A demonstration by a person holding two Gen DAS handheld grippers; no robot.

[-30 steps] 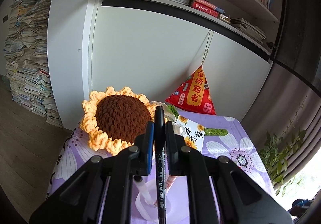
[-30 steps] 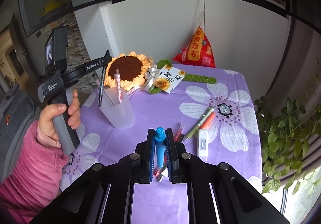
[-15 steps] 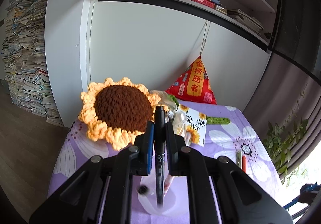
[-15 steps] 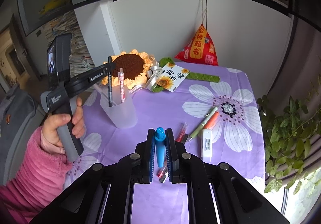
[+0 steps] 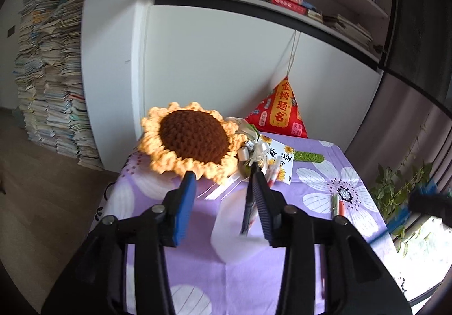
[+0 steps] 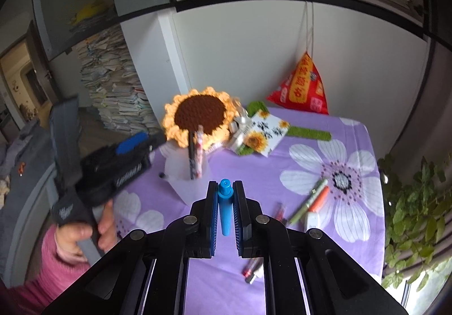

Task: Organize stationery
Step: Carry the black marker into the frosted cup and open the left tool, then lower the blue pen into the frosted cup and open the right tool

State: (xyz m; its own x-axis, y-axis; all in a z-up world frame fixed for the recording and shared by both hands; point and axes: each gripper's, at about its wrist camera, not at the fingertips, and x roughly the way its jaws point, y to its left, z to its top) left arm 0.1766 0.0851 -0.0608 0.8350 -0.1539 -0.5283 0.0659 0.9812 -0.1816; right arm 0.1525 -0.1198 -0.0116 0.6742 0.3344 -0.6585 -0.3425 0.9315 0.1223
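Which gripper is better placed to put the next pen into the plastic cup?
Right. The right gripper is shut on a blue pen, near the cup. The left gripper has just been opening, releasing the black marker into the cup; its jaws hold nothing.

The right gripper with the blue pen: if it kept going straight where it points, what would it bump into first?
Probably the translucent cup holding pens, just beyond the right gripper and its blue pen; depth is hard to judge.
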